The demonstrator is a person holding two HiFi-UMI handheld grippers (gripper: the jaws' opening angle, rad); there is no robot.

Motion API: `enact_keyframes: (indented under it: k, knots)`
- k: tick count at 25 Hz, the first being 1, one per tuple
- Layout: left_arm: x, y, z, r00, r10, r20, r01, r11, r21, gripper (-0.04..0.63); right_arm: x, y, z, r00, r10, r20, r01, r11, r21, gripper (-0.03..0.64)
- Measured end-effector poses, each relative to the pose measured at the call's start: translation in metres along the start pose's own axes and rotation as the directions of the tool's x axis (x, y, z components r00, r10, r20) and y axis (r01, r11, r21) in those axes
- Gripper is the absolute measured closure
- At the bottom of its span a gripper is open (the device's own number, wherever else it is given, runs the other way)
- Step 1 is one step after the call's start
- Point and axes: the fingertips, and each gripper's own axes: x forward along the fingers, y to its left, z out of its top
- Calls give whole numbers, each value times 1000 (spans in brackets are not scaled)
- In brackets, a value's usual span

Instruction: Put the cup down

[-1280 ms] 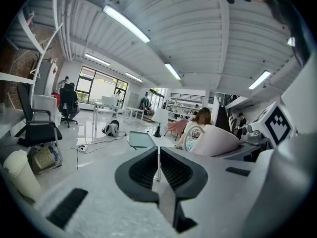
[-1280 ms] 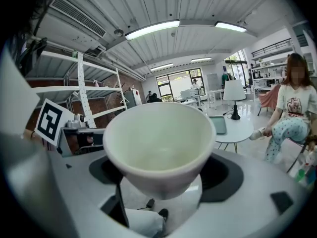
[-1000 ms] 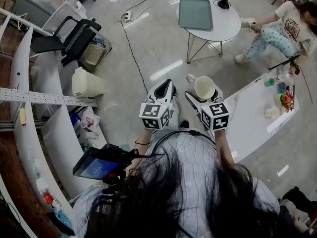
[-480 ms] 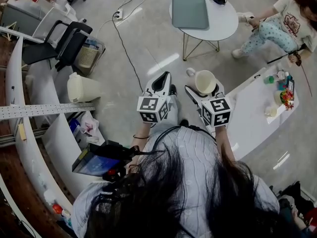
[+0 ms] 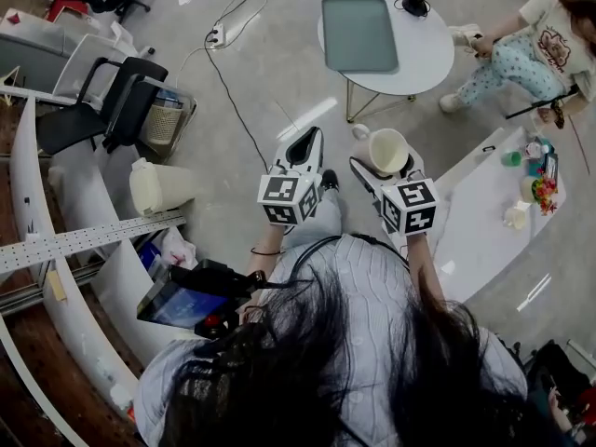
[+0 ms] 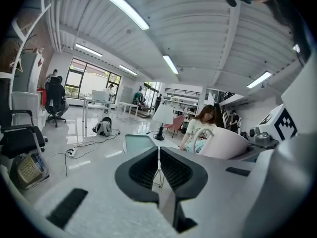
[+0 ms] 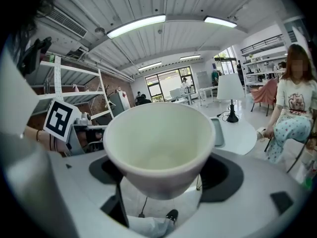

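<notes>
Glossy office floor (image 5: 279,68) below; empty cream cup (image 7: 158,143) clamped in right claw (image 7: 159,175), left claw (image 6: 158,151) together.

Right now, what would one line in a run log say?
right tool: shut on cream ceramic cup | left tool: shut, empty | cup: held upright in the air, not yet set down

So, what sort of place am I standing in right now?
Most likely an open-plan office or lab: black office chairs on a polished floor, long ceiling strip lights, and desks by big windows.
</notes>
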Motion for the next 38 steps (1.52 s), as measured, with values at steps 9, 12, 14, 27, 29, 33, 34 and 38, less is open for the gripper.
enact_keyframes:
  k: [9,12,14,27,29,33,34,38]
  knots:
    - [42,60,17,1000,0,-27,0,1000,-13,575,65,-15,27,1000,-15,-20,15,1000,26,187]
    - [58,84,24,1000,5,-31,-5,1000,-21,575,91,-19,38,999,-13,-31,14,1000,25,187]
    - [69,97,29,999,5,-33,-6,1000,-24,575,105,-22,44,999,-15,-34,16,1000,24,187]
    - [111,120,43,997,-71,-36,69,997,-34,575,139,-36,76,997,-71,-20,72,997,11,187]
    - [115,118,41,996,-79,-39,78,996,-42,575,140,-41,75,996,-81,-27,81,997,11,187]
    - [118,116,36,993,-100,-61,97,994,-44,575,139,-44,72,994,-100,-36,101,995,18,187]
    - [119,114,36,992,-107,-63,105,994,-43,575,138,-44,73,994,-106,-33,106,994,22,187]
    - [125,103,38,990,-131,-58,129,991,-37,575,132,-49,71,993,-118,-29,119,992,33,187]
